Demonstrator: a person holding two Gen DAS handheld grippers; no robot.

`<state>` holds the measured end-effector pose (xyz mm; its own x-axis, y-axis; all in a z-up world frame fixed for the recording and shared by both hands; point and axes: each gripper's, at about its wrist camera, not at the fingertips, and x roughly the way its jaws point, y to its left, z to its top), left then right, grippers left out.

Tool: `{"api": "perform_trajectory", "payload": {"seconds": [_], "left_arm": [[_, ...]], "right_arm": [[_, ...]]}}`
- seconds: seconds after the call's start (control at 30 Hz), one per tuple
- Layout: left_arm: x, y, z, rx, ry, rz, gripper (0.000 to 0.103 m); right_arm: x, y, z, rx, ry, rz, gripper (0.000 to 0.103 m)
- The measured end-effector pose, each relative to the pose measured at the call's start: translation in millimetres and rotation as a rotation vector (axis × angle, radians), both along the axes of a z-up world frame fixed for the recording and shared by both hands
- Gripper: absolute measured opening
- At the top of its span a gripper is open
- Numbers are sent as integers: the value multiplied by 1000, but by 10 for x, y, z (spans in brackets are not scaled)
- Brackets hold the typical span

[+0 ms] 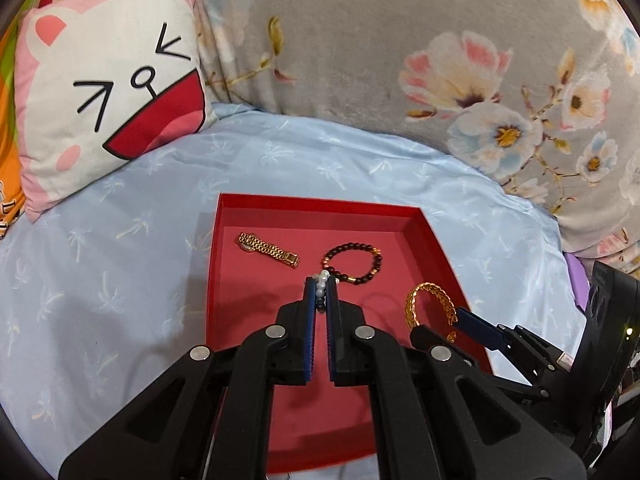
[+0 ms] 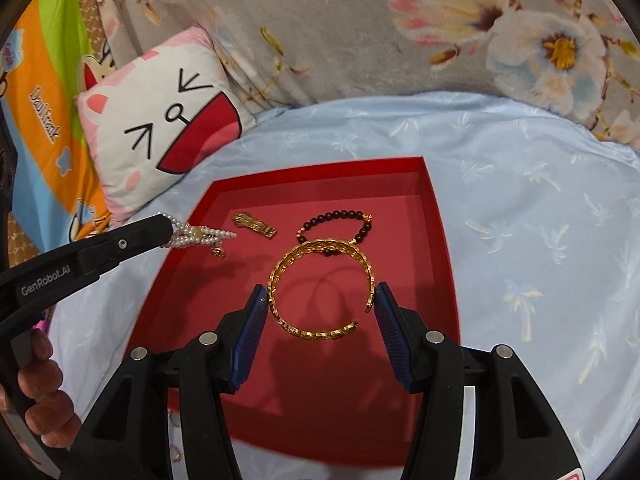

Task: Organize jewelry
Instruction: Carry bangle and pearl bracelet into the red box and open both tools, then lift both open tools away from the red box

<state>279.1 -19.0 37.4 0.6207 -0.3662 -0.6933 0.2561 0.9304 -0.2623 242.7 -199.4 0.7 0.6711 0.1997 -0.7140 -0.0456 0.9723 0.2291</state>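
Observation:
A shallow red box (image 1: 320, 202) (image 2: 320, 170) lies on the light blue bedsheet. Inside it rest a gold watch (image 1: 270, 250) (image 2: 256, 225) and a dark bead bracelet (image 1: 354, 260) (image 2: 336, 216). My left gripper (image 1: 320, 284) (image 2: 168, 232) is shut on a white pearl bracelet (image 1: 320, 290) (image 2: 200, 236), which hangs over the box's left part. My right gripper (image 2: 320, 300) (image 1: 436, 322) grips a gold woven bangle (image 2: 320, 248) (image 1: 412, 308) between its blue pads. The bangle is held above the box floor and throws a shadow there.
A cat-face pillow (image 1: 108, 92) (image 2: 160, 120) leans at the back left. A grey floral blanket (image 1: 400, 40) (image 2: 340, 20) rises behind the box. Blue bedsheet (image 1: 120, 260) (image 2: 540, 220) surrounds the box. A person's hand (image 2: 40, 392) holds the left gripper's handle.

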Motion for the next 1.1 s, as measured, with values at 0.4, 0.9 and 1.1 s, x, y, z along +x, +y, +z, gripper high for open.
{"api": "perform_trajectory", "payload": {"seconds": [0.4, 0.9, 1.1], "left_arm": [[260, 103, -368, 17, 61, 50, 24], [-518, 625, -192, 4, 24, 137, 36], [-1109, 713, -293, 21, 45, 136, 37]], "right_arm": [[250, 106, -239, -62, 36, -8, 55], [-906, -85, -9, 3, -35, -65, 56], [-1552, -108, -61, 10, -17, -91, 56]]}}
